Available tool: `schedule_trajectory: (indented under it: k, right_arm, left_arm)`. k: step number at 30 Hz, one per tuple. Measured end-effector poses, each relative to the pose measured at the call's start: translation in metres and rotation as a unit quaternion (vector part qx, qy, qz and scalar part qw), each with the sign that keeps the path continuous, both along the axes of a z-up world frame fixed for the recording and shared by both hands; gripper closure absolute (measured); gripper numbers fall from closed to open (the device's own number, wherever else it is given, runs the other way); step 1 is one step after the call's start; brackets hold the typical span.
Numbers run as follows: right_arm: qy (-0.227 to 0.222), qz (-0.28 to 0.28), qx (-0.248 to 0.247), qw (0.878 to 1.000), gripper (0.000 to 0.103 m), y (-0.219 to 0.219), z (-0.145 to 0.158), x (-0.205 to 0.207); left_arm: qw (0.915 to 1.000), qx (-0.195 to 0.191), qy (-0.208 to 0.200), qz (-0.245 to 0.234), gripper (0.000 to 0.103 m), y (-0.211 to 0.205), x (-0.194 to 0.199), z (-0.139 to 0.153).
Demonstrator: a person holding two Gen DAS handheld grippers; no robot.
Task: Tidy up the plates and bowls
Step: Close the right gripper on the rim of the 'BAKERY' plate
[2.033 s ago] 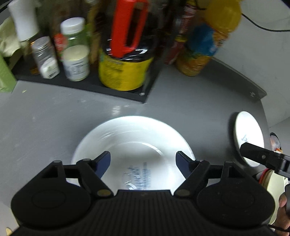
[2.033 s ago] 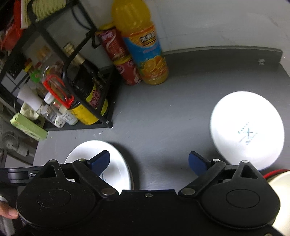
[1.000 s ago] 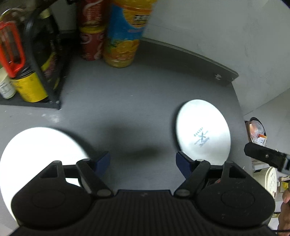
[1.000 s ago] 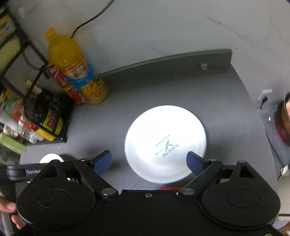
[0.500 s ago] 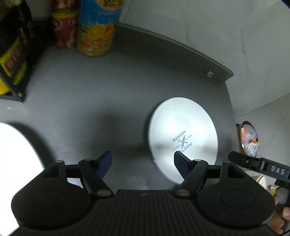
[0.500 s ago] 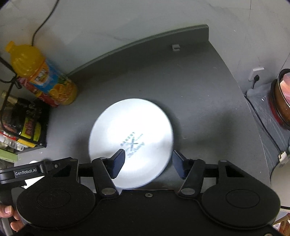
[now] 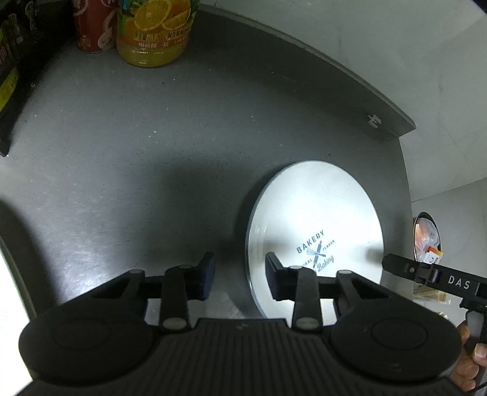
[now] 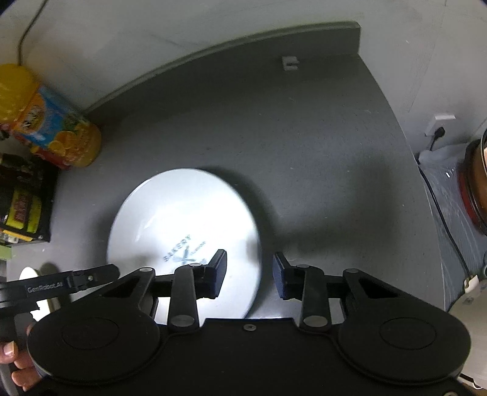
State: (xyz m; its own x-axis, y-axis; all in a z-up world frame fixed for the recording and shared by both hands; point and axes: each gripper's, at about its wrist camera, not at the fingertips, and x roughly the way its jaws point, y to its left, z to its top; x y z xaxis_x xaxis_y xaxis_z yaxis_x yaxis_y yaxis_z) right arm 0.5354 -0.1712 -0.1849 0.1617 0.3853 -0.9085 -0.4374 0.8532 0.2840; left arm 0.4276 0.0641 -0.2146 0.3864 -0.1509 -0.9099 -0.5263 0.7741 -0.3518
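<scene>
White and round, a plate [image 7: 316, 219] lies flat on a dark grey desk [image 7: 152, 128], printed in blue with the word "BAKERY" over a crossed whisk and rolling pin. It sits toward the right side of the desk, well clear of the raised back edge that curves along the far side.

From the left wrist camera, the left gripper [image 7: 239, 278] hovers at the plate's left rim. Its fingers are apart: the right fingertip is over the plate and the left one over bare desk, so the rim lies in the gap between them. Whether either pad touches the plate cannot be told. At the far right of this view, part of the other black tool shows, with a hand [image 7: 470, 365] on its handle.

From the right wrist camera, the right gripper [image 8: 249, 274] is at the plate's [image 8: 182, 231] right rim. Its fingers are also apart, the left one over the plate and the right one over the desk [image 8: 304, 152], with the rim between them. The plate looks slightly blurred here. A hand [image 8: 15, 362] holding the left tool shows at the lower left.

At the far left of the desk stands an orange juice bottle [image 7: 155, 30] with a red can [image 7: 91, 26] just beside it, and left of those a black rack [image 8: 24, 201] holding dark bottles. A second white dish [image 8: 33, 286] peeks out at the near left. Beyond the desk's right edge, a black cable [image 8: 438, 213] runs to a wall socket.
</scene>
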Motion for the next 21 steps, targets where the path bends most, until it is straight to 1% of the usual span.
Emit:
schedule_trajectory:
  k: [1, 6, 8, 10, 13, 14, 15, 19, 21]
  right_arm:
    - [0.004, 0.0, 0.0, 1.0, 0.074, 0.0, -0.003, 0.002]
    - [0.02, 0.01, -0.002, 1.0, 0.077, 0.005, -0.016, 0.009]
    - [0.028, 0.012, -0.004, 1.0, 0.079, 0.007, -0.021, 0.011]
    - [0.036, 0.014, -0.005, 0.999, 0.081, 0.009, -0.026, 0.013]
    - [0.043, 0.025, -0.002, 0.999, 0.081, 0.013, -0.032, 0.012]
    - [0.043, 0.026, 0.002, 0.999, 0.083, 0.014, -0.032, 0.012]
    - [0.042, 0.03, 0.003, 0.999, 0.084, 0.016, -0.032, 0.012]
    - [0.034, 0.043, 0.006, 0.998, 0.085, 0.015, -0.03, 0.012]
    - [0.025, 0.043, 0.009, 0.999, 0.086, 0.012, -0.026, 0.011]
  left_arm:
    - [1.0, 0.0, 0.003, 0.002, 0.072, 0.0, 0.001, -0.002]
    - [0.9998, -0.017, 0.011, 0.009, 0.078, 0.002, 0.007, -0.014]
    - [0.9998, -0.018, 0.009, 0.005, 0.079, 0.001, 0.01, -0.016]
    - [0.9999, -0.011, 0.007, -0.005, 0.084, -0.002, 0.014, -0.015]
    - [0.9997, -0.024, 0.007, -0.007, 0.087, -0.003, 0.017, -0.018]
    - [0.9996, -0.025, 0.007, -0.009, 0.088, -0.003, 0.018, -0.019]
    - [0.9996, -0.025, 0.005, -0.012, 0.091, -0.004, 0.018, -0.019]
    - [0.9996, -0.017, 0.007, -0.021, 0.091, -0.009, 0.021, -0.018]
    - [0.9995, -0.009, 0.0, -0.03, 0.091, -0.011, 0.02, -0.014]
